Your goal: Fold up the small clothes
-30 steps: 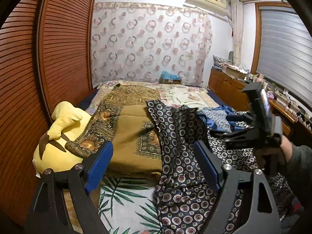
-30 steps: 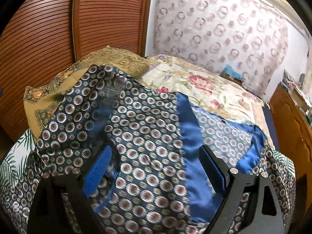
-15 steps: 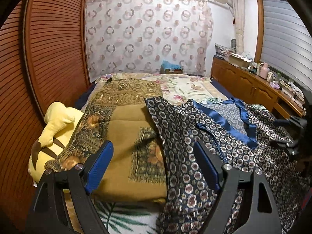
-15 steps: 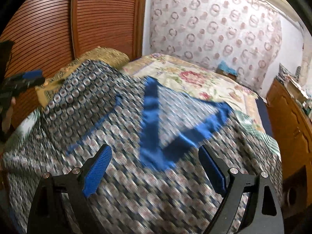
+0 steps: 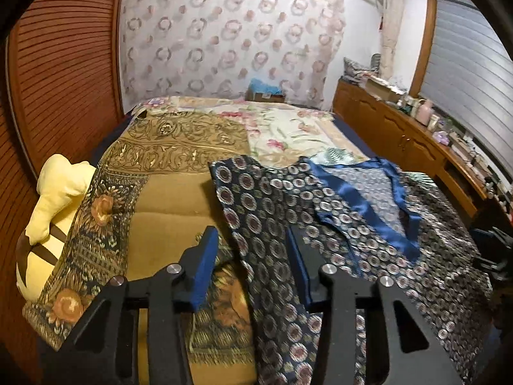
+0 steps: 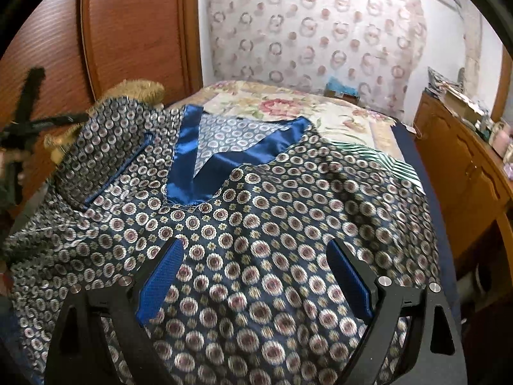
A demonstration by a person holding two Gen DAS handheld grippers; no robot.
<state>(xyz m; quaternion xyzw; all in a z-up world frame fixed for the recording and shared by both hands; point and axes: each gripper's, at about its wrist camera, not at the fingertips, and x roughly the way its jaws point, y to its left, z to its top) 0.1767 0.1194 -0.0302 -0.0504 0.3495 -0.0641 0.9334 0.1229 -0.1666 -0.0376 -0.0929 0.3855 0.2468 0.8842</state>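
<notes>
We see a bedroom: a bed [image 5: 288, 128] under a floral sheet, a patterned curtain [image 5: 224, 32] across the far wall, and slatted wooden doors [image 5: 64, 70] on the left. Along the right runs a wooden cabinet [image 5: 394, 134] crowded with small items, below a window with a grey shutter [image 5: 474, 57].

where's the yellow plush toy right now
In the left wrist view, the yellow plush toy sits at the far left, between the slatted wooden door and the gold patterned blanket.
</notes>
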